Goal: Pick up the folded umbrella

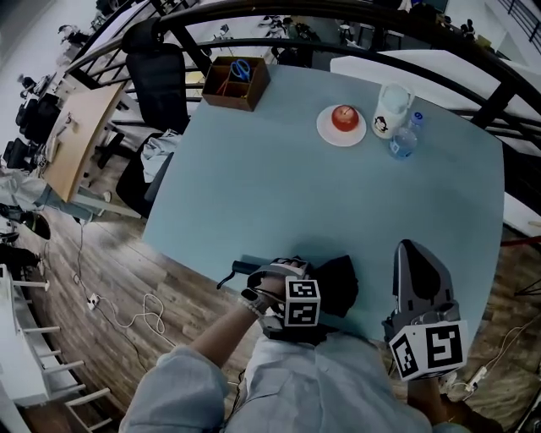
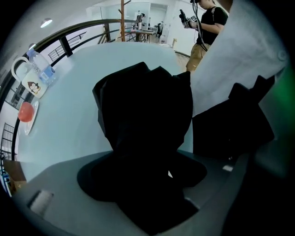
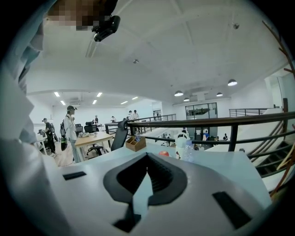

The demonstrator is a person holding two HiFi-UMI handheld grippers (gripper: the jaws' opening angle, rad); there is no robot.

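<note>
Down on the pale blue table (image 1: 279, 186) the folded umbrella (image 1: 340, 283) lies right at the near edge, a crumpled black bundle just in front of the person. The left gripper (image 1: 293, 306) hangs over it, pointing straight down. In the left gripper view its jaws are spread wide with the black fabric filling the space between them, loose rather than clamped. The right gripper (image 1: 409, 252) sits off to the right, well clear of the umbrella. It is aimed out across the table with its jaws pinched together at the tips and nothing in them.

At the far side of the table a wooden box (image 1: 221, 91) stands at the left corner, with blue-handled scissors (image 1: 241, 68) in one compartment. To its right a white plate (image 1: 325, 132) carries a red apple (image 1: 345, 117). Just beside that are a white mug (image 1: 391, 110) and a small water bottle (image 1: 404, 140), close together.

The room is an open office on a raised level. A dark curved railing (image 1: 338, 13) runs behind the table and the floor (image 1: 127, 271) is wood plank, with a white cable (image 1: 139, 317) looping across it. A black office chair (image 1: 156, 76) and a wooden desk (image 1: 80, 139) stand on the left. The right gripper view catches round ceiling lights (image 3: 232, 83) and people standing around, one in a cap (image 3: 71, 131).

The mug carries a cartoon figure. The bottle has a blue label, too small to read. Each gripper's cube shows black-and-white square markers.
</note>
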